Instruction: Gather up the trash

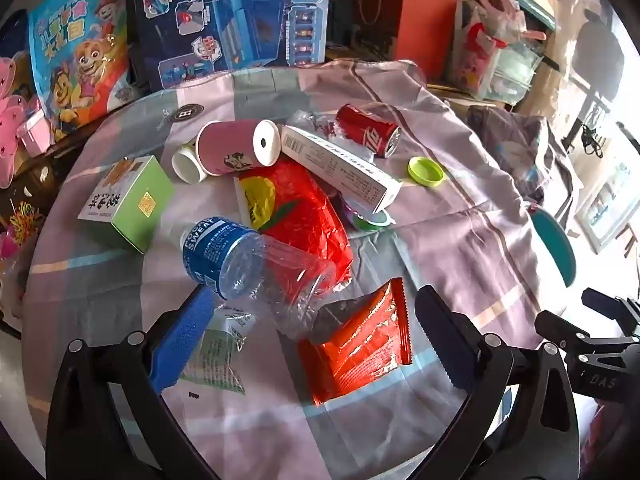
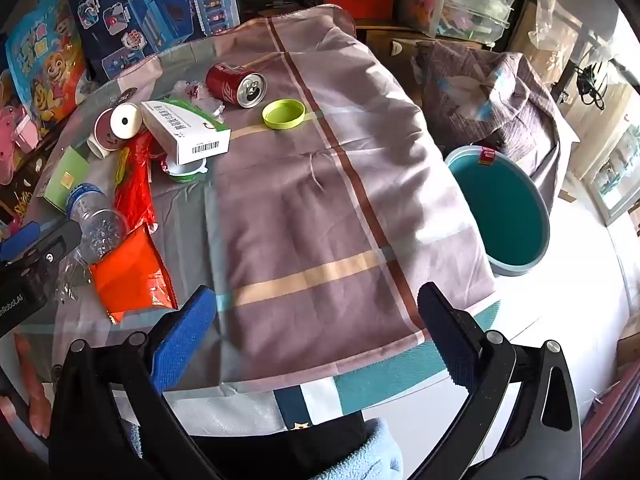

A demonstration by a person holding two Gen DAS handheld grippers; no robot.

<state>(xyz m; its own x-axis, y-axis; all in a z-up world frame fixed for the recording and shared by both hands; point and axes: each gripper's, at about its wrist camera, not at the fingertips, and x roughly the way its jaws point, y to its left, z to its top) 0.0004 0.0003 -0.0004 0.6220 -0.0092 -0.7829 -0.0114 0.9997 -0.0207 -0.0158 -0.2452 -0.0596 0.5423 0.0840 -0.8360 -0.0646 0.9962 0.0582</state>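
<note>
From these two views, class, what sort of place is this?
Probably a cluttered home room or storeroom: a cloth-covered table, boxed children's toys stacked behind it, and a teal bin on the floor beside it.

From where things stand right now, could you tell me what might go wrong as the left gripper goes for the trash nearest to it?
1. The clear plastic bottle lies on its side, partly on the red plastic bag; the open left gripper could nudge it into rolling.
2. The bottle's base overlaps the orange wrapper, so lifting either may drag the other.
3. The teal bin sits below the table's far edge, nearer the right gripper; a carry across risks drops.
</note>
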